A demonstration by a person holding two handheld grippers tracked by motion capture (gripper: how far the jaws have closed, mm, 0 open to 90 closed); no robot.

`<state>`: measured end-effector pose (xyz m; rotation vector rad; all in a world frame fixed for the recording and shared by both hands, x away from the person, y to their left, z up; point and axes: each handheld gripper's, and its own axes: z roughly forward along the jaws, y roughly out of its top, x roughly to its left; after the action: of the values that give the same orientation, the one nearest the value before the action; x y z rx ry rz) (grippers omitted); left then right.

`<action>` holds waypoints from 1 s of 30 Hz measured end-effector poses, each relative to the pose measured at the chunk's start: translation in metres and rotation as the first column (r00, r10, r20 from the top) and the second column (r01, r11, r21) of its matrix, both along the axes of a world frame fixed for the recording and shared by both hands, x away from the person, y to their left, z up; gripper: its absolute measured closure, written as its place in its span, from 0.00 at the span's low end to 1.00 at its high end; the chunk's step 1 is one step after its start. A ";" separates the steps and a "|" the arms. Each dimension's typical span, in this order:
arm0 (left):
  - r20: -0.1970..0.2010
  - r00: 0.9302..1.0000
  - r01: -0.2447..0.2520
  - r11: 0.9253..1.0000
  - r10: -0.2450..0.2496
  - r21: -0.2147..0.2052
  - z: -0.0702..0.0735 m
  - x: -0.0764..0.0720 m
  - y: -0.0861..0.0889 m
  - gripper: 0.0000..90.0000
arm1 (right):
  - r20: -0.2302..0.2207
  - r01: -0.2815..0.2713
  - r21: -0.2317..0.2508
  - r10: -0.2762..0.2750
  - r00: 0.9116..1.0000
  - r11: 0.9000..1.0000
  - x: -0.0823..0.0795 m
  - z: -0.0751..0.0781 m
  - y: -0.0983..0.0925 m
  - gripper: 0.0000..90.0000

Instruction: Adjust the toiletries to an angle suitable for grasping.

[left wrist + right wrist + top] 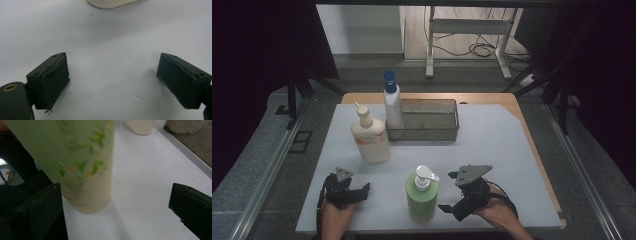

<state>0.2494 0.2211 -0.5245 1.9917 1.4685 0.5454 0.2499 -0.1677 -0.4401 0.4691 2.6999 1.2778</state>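
A green pump bottle (pixel 422 194) with a white pump stands upright near the front of the white mat (pixel 497 145). My right gripper (pixel 448 192) is just right of it, open, jaws pointing at the bottle. In the right gripper view the green bottle (pixel 75 160) stands between the jaws, close to the left one and blurred, and the right gripper (pixel 115 206) is wide open. My left gripper (pixel 361 194) rests at the front left, open and holding nothing. In the left gripper view, the left gripper (pixel 113 80) is over bare mat, with the cream bottle's base (pixel 110 3) ahead.
A cream pump bottle (pixel 371 139) stands at the middle left. Behind it, a dark mesh basket (pixel 432 122) holds a white bottle with a blue cap (pixel 393 102) at its left end. The mat's right half is bare. The table's wooden edge (pixel 537 160) runs along the right.
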 end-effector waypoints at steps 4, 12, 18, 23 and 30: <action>0.000 1.000 0.000 1.000 0.000 0.000 0.000 0.000 0.000 0.11 | -0.006 -0.031 0.002 0.031 1.000 1.000 -0.006 0.000 0.011 0.00; 0.001 1.000 -0.001 1.000 0.001 -0.001 0.000 0.000 0.000 0.11 | -0.015 -0.047 0.015 0.047 0.999 0.999 -0.011 -0.002 0.028 0.00; 0.001 1.000 -0.001 1.000 0.001 -0.001 0.000 0.000 0.000 0.11 | -0.002 -0.060 0.034 0.060 0.998 0.998 -0.012 0.000 0.039 0.00; 0.001 1.000 0.000 1.000 0.000 -0.001 0.000 0.000 0.000 0.11 | 0.007 -0.070 0.046 0.070 0.998 0.996 -0.012 0.001 0.045 0.01; 0.001 1.000 -0.001 1.000 0.001 -0.001 0.000 0.000 0.000 0.11 | 0.024 -0.088 0.054 0.087 0.996 0.995 -0.013 0.004 0.053 0.04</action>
<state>0.2493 0.2210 -0.5245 1.9902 1.4685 0.5457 0.2372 -0.1142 -0.4365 0.3436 2.7015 1.3742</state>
